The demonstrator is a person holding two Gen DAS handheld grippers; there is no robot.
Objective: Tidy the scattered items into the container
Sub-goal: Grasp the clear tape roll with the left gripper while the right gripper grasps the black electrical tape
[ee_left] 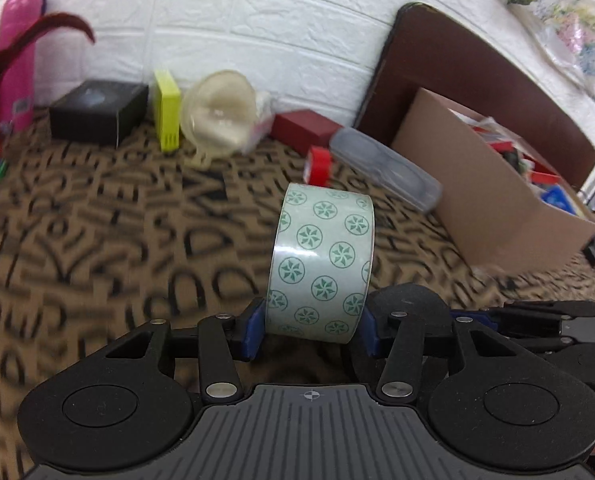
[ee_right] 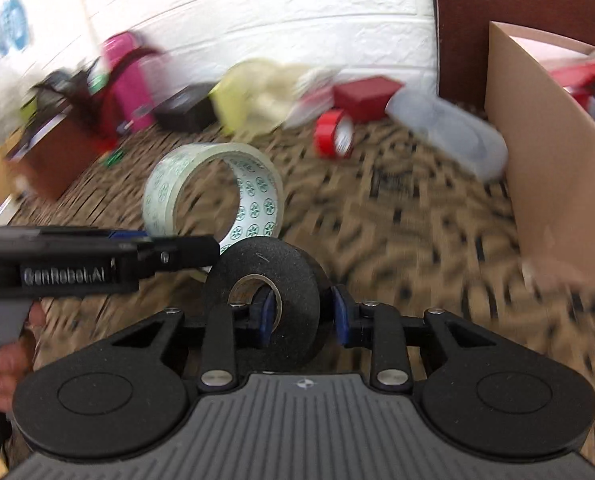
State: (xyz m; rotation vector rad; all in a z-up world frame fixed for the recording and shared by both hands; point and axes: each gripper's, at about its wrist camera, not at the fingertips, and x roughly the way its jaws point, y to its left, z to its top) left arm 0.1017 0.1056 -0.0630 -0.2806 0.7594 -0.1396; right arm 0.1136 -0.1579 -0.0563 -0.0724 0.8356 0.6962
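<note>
The cardboard box (ee_left: 493,200) at the right already holds several items. The left gripper (ee_left: 311,330) clamps its fingers on the patterned tape roll (ee_left: 323,260); the right gripper (ee_right: 303,316) pinches the black tape roll (ee_right: 263,300). Still scattered far behind them: black box (ee_left: 97,110), red tape (ee_right: 333,134), grey case (ee_left: 385,168).

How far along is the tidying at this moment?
Partly done: the cardboard box already holds several items. In hand: the left gripper clamps the patterned tape roll, the right gripper the black tape roll. Left: red tape roll, grey case.
</note>
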